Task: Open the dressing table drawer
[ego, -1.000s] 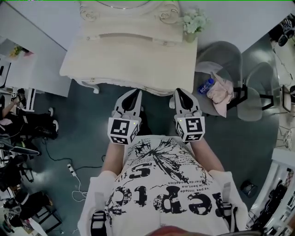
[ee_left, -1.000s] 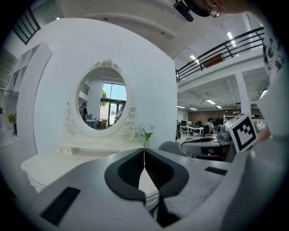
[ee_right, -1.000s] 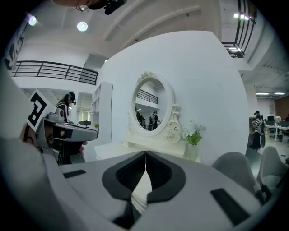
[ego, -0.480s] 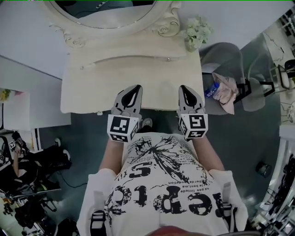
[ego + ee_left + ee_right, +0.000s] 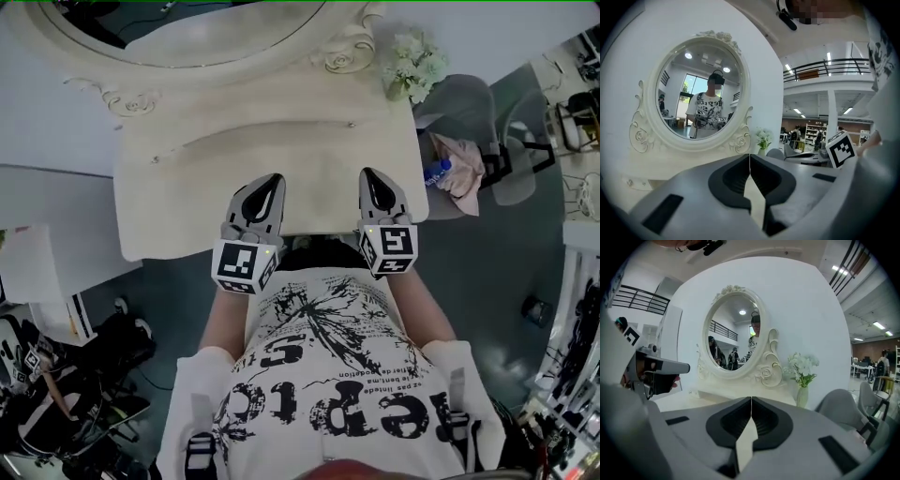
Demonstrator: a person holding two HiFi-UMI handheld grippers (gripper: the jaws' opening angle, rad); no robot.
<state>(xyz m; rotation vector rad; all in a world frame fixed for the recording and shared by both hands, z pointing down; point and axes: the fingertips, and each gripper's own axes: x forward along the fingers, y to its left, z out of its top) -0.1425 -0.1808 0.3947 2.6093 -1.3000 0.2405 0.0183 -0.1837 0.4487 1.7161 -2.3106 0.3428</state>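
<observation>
L gripper [image 5: 274, 179] & R gripper [image 5: 369, 174], fingers clenched w/ nothing in them, have come fwd over desk [image 5: 169, 220] front edge; shut drawer's knob [image 5: 350, 123] at R's 12 o'clock, within reach next.

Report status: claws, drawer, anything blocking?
Both shut, empty: left claw and right claw over the table front edge. Drawer knobs on back tier untouched. Flowers at right rear corner, apart from both claws.

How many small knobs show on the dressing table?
2: left knob and right knob, both on the dressing table's raised back ledge; any below its front edge are hidden.
</observation>
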